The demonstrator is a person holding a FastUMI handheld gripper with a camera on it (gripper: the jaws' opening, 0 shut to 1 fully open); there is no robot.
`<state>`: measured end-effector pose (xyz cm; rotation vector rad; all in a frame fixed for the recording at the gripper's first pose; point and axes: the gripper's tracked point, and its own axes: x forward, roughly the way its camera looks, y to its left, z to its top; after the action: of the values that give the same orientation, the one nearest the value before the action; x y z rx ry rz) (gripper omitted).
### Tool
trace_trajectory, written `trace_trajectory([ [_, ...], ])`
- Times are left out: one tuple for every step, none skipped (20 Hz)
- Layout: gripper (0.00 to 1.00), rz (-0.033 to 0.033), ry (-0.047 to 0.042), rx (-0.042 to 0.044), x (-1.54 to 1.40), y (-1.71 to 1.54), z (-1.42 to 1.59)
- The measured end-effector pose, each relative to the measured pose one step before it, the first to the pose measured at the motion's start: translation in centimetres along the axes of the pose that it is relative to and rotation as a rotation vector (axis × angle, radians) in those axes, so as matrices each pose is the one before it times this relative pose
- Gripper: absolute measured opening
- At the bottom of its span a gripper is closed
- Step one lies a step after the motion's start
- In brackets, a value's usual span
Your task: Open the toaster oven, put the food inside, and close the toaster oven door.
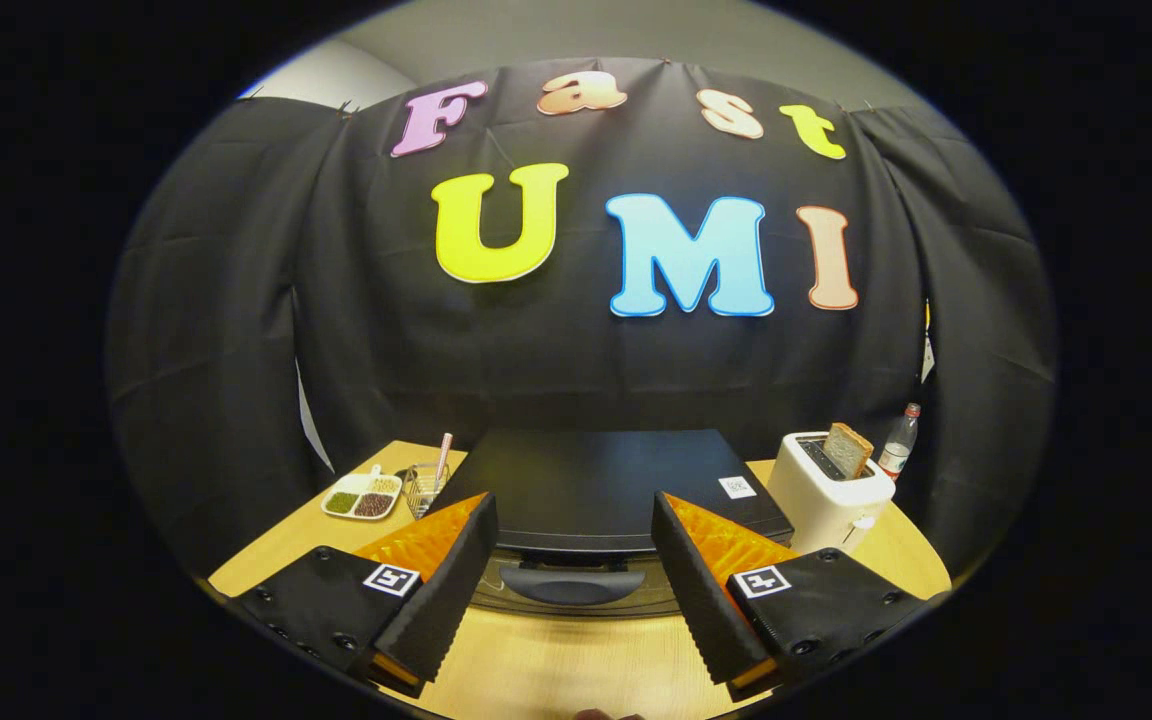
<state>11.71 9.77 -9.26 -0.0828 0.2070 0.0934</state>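
We hold the gripper (574, 560) with jaws wide apart and empty above bare tabletop (576, 660). Just ahead, between the fingers, the toaster oven (596, 490) faces us, door shut, its handle (572, 582) running crosswise (the long axis too). Left of it are a divided dish (363, 497) and wire basket (423, 487); right, a toaster (829, 490) holding bread (848, 450), a bottle (899, 440) beyond.

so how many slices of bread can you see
1: a bread slice stands in the white toaster, right of the toaster oven. Others may be hidden inside.
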Motion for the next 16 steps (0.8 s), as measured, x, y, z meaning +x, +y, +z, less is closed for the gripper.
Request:
trace_trajectory([
  [0.98, 0.00171, 0.01733, -0.00932, 0.542, 0.077, -0.720],
  [0.98, 0.00368, 0.01427, -0.00426, 0.543, 0.062, -0.736],
  [0.98, 0.00335, 0.01342, -0.00287, 0.466, 0.056, -0.630],
  [0.98, -0.00104, 0.01670, -0.00364, 0.437, -0.006, -0.793],
  [0.98, -0.00278, 0.01925, -0.00070, 0.521, -0.160, -0.750],
  [0.98, -0.00358, 0.01971, 0.00320, 0.496, 0.014, -0.699],
  [0.98, -0.00476, 0.01605, 0.00521, 0.525, -0.076, -0.534],
  [0.98, -0.00632, 0.01107, 0.00462, 0.487, -0.034, -0.325],
  [0.98, -0.00659, 0.00408, 0.00035, 0.473, -0.097, -0.095],
  [0.98, -0.00319, -0.00070, -0.00018, 0.452, 0.093, 0.041],
  [0.98, -0.00117, 0.00278, 0.00524, 0.452, 0.014, 0.059],
  [0.98, -0.00262, 0.00675, 0.00865, 0.380, 0.028, -0.292],
  [0.98, -0.00543, 0.01435, 0.00782, 0.287, -0.038, -0.243],
  [0.99, -0.00815, 0.01061, 0.00979, -0.075, -0.045, -0.192],
  [0.99, -0.00330, -0.01044, 0.00633, 0.140, 0.074, 0.144],
  [0.99, 0.00044, 0.00878, -0.00530, -0.027, 0.076, -0.133],
])
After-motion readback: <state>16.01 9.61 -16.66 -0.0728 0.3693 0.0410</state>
